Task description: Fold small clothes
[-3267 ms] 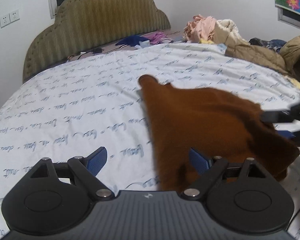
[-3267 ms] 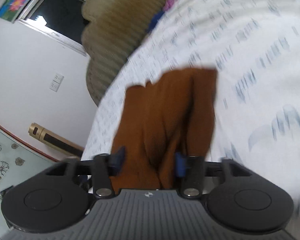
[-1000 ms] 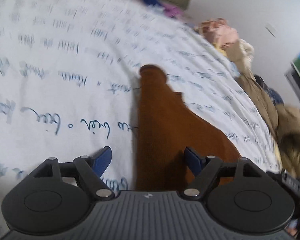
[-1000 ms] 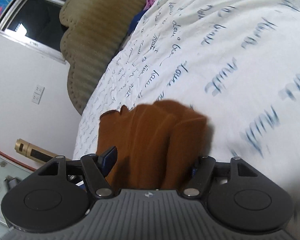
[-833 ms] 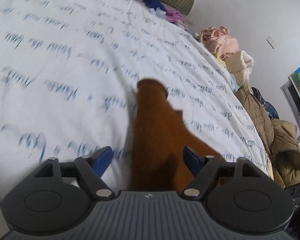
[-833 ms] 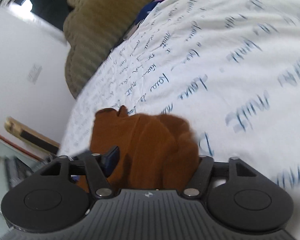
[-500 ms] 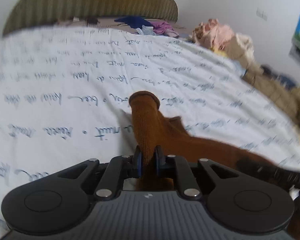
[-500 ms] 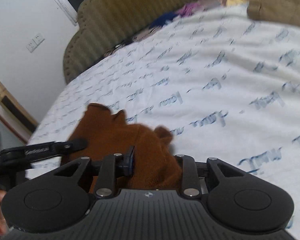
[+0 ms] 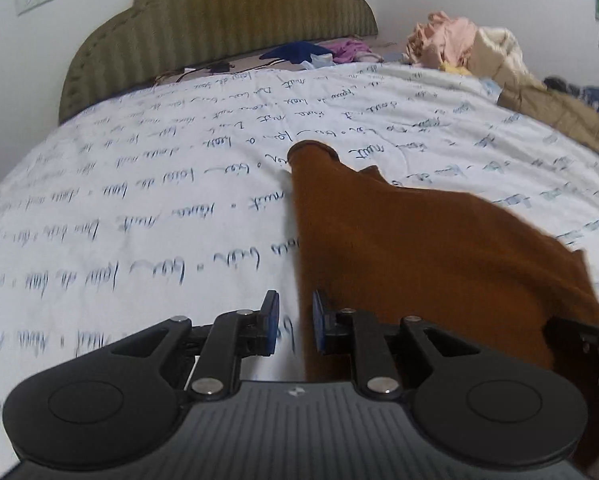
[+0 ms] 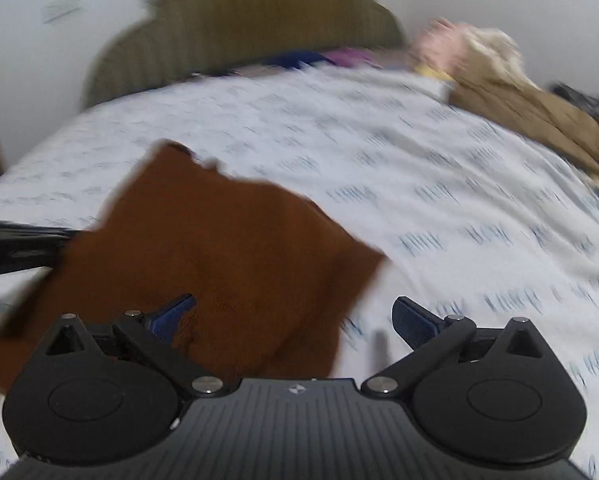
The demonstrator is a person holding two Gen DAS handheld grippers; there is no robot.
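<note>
Your right view is smeared by blur; the sheet's (image 9: 139,208) print can't be read there. The brown garment (image 9: 419,248) lies spread on the bed, its near edge cut off behind both tools. Your left gripper (image 9: 293,322) stands slightly parted at its left edge, gripping nothing; your right gripper (image 10: 293,316) is spread wide. Clothes pile (image 9: 459,42) by the headboard (image 9: 219,28).

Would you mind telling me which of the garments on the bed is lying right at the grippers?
The rust-brown knit garment, spread flat on the script-printed sheet; the pink clothes and tan jacket are heaped far off.
</note>
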